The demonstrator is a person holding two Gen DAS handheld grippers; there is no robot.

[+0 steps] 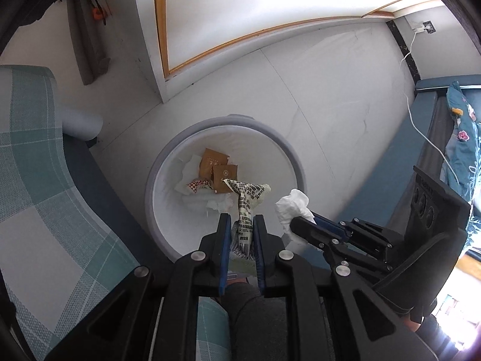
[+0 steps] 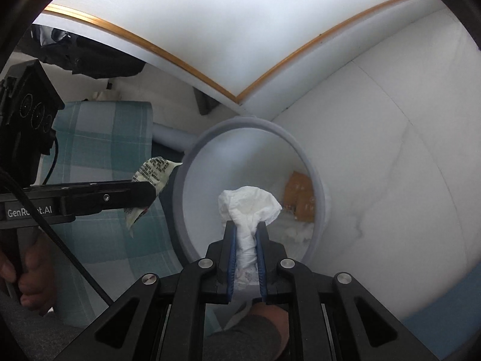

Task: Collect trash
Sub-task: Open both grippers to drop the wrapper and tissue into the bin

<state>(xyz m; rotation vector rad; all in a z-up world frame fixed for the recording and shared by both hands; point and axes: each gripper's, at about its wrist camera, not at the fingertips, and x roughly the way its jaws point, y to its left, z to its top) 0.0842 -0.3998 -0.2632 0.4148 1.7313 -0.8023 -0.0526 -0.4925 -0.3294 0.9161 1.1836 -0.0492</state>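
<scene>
Both grippers are parked right over the round grey plastic trash bin with a white liner [image 1: 296,162], which sits on the pale floor beside a chair with teal-and-white checked fabric [image 1: 33,162]. The left gripper [image 1: 242,225] has its blue-padded jaws pinched narrow on a crumpled white wrapper with black print [image 1: 248,200], and the free end of that wrapper hangs out over the bin's opening. The right gripper [image 2: 246,231] is also nearly closed, clamped on a wad of white tissue paper [image 2: 248,203]; the tissue bunches up past the fingertips, and from the right wrist view it lines up with the bin mouth. In the left wrist view that tissue looks to be near the bin's rim, so whether it's fully over the opening I can't say. Down inside the bin there are already two brown paper sachets [image 1: 218,165], a small red-and-white checked packet [image 1: 197,185] and some more crumpled white tissue [image 1: 210,201]. A white cable [image 1: 421,120] runs down the wall next to a blue bed frame [image 1: 387,186].
</scene>
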